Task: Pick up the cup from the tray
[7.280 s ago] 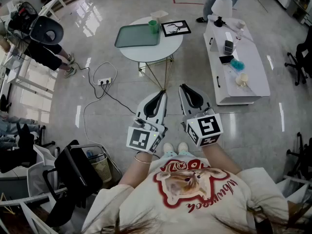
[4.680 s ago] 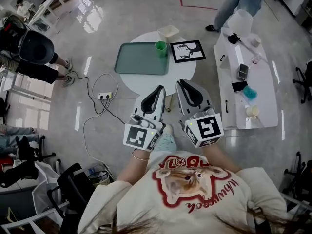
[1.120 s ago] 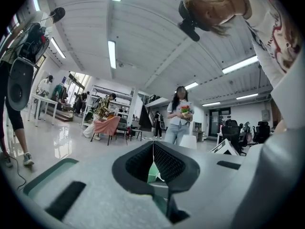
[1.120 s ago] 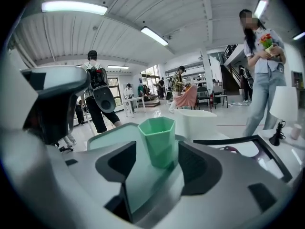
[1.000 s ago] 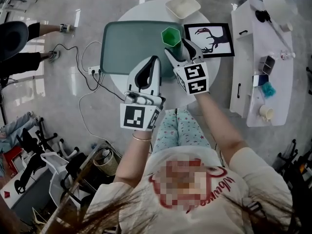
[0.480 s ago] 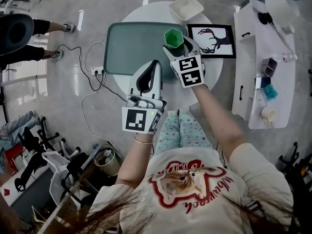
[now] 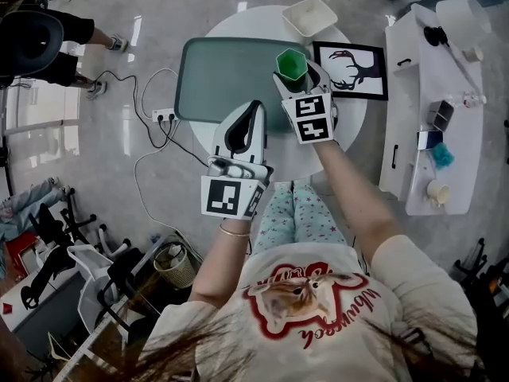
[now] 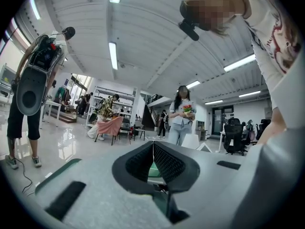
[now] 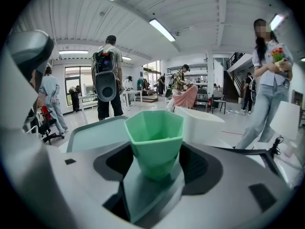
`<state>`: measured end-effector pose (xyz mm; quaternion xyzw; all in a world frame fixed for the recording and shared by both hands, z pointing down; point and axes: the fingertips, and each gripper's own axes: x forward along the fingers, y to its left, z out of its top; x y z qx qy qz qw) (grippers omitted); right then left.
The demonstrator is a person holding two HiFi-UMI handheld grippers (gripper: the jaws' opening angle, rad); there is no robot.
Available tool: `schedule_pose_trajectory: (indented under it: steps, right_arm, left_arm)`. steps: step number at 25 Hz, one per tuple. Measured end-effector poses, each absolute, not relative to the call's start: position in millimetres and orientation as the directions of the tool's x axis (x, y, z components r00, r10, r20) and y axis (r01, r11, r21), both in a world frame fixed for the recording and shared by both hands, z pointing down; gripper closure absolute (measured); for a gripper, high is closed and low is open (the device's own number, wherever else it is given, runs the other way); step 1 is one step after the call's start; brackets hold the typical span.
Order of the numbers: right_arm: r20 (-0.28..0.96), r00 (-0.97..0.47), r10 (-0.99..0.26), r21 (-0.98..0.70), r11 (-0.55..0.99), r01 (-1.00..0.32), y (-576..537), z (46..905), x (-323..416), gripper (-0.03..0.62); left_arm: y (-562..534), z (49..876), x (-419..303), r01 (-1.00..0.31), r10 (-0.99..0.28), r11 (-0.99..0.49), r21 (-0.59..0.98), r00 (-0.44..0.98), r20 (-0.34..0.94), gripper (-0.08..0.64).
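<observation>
A green faceted cup [image 7: 291, 63] stands upright at the right edge of the green tray [image 7: 223, 74] on the round white table [image 7: 350, 122]. My right gripper [image 7: 299, 77] reaches it from the near side, jaws just opened wide. In the right gripper view the cup [image 9: 155, 132] sits between the two pads with a gap on each side, and my right gripper [image 9: 157, 162] is open. My left gripper [image 7: 253, 104] hovers over the tray's near edge, to the left of the cup. Its jaws [image 8: 153, 151] meet in a line with nothing between them.
A white square bowl [image 7: 310, 16] and a framed antler picture [image 7: 351, 58] lie on the table behind and right of the cup. A white bench [image 7: 433, 110] with small items stands at the right. A power strip and cables [image 7: 165, 115] lie on the floor at left. People stand about the room.
The right gripper has moved in from beside the cup, so the cup now sits between its jaws. The left gripper has stayed where it was.
</observation>
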<state>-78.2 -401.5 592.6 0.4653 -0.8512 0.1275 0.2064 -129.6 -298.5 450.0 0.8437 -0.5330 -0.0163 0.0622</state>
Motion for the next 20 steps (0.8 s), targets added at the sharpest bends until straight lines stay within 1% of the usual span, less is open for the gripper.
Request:
schedule_pose_trajectory:
  steps: [10, 20]
  right_arm:
    - [0.387, -0.516, -0.764, -0.047, 0.542, -0.839, -377, 545, -68, 0.302]
    - [0.380, -0.520, -0.765, -0.044, 0.547, -0.836, -349, 482, -53, 0.302]
  left_arm:
    - [-299, 439, -121, -0.888, -0.893, -0.444, 0.117, 0.449, 0.016, 0.546]
    - [-294, 416, -108, -0.875, -0.878, -0.477, 0.082, 0.478, -0.007, 0.545]
